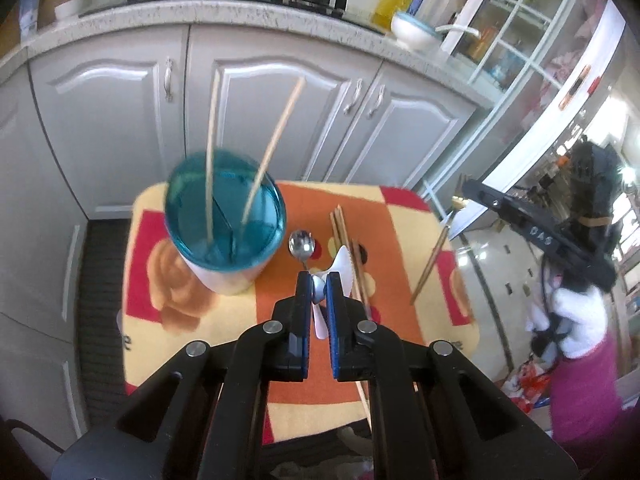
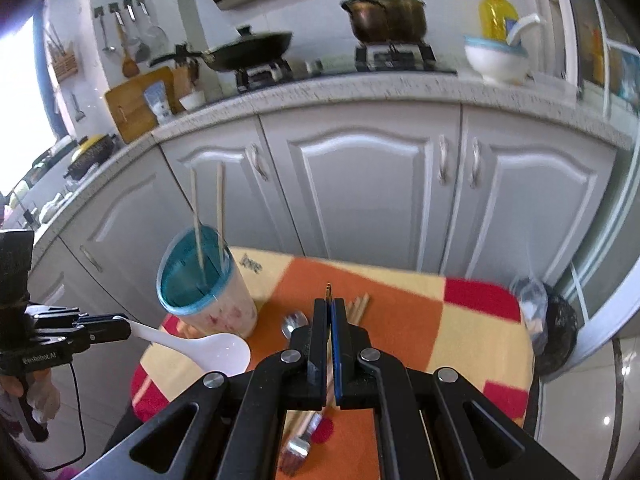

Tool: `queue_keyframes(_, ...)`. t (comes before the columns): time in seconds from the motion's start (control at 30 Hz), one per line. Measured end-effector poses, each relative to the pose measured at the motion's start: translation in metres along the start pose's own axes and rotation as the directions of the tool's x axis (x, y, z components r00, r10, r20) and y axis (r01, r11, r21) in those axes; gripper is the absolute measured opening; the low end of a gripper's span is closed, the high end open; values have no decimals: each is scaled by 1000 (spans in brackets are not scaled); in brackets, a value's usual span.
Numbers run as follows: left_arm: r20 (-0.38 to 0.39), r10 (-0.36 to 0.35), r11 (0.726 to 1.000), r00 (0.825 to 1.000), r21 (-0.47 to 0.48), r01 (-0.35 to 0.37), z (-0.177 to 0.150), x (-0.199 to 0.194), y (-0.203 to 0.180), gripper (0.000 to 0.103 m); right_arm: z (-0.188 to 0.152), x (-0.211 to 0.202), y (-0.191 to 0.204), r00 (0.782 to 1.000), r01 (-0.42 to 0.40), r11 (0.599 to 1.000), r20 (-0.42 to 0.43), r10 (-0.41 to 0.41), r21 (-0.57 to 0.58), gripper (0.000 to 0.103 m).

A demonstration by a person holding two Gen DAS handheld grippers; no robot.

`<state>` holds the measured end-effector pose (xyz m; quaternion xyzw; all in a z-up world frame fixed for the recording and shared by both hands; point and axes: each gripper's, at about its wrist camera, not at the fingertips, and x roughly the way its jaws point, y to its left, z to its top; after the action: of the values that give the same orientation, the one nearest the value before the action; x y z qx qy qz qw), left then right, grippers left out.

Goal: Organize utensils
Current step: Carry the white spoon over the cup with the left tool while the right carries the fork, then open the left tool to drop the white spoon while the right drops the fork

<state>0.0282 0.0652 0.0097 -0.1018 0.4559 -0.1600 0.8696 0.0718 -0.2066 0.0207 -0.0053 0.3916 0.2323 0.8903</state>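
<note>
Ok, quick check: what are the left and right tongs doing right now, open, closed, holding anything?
Left tongs: closed on the white spoon.
Right tongs: closed on a brown chopstick.

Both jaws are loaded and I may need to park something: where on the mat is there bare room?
Free: the mat's right side, from the brown chopsticks to the red squares at its edge. Crowded: the middle and left, where the utensil cup, metal spoon, chopsticks and fork cluster, with the white spoon held over them.
</note>
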Motion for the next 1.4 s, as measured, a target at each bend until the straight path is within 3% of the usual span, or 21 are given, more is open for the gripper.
queue_keyframes(0.13, 47, 48, 999, 998, 18, -49, 26, -34, 11, 6, 27, -8, 15, 999, -26, 999, 46, 27, -29, 2)
queue_keyframes(0.27, 67, 157, 985, 985, 54, -161, 45, -48, 27, 6, 54, -10, 36, 995, -49, 997, 84, 55, -67, 2)
queue_keyframes(0.4, 42, 239, 967, 970, 84, -241, 54, -43, 43, 6, 80, 0, 61, 991, -73, 992, 103, 84, -102, 2)
queue_keyframes(0.6, -28, 311, 944, 950, 128, -305, 59, -10, 59, 6, 102, 39, 92, 992, -82, 986, 83, 95, -145, 2)
queue_keyframes(0.9, -75, 342, 936, 937, 117, -332, 62, 32, 71, 6, 106, 108, 109, 996, -62, 986, 46, 70, -156, 2)
queue_keyframes(1.17, -99, 325, 944, 941, 93, -316, 57, 57, 74, 6, 90, 139, 136, 997, 36, 960, 70, -17, -279, 2)
queue_keyframes(1.4, -98, 300, 954, 949, 44, -298, 53, 65, 78, 6, 63, 157, 147, 999, 36, 942, 26, -29, -335, 2)
